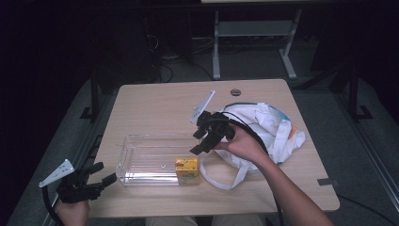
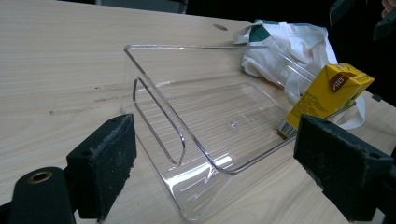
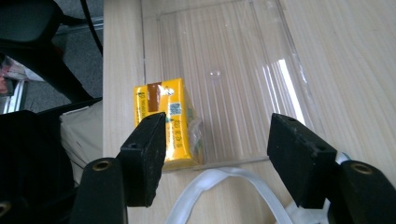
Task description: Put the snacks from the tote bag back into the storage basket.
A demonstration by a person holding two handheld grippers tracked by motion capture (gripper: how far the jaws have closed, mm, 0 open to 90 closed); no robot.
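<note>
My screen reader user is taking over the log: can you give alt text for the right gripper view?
The right gripper, jaws open, hangs over a yellow drink carton standing in a corner of a clear plastic tray on a pale wooden table. A white bag strap loops just below the tray's edge.

The only readable print sat on the yellow drink carton (image 2: 327, 95) standing in the clear plastic tray (image 2: 224, 126). In the left gripper view, a dark brown patch near the carton's top carried white letters that read roughly "VITA", tilted with the box; smaller lines of print ran down the side below it, too fine to make out. In the right gripper view, the carton (image 3: 166, 123) showed a brown band and a small square code on its face, with rows of tiny characters that could not be read.
</note>
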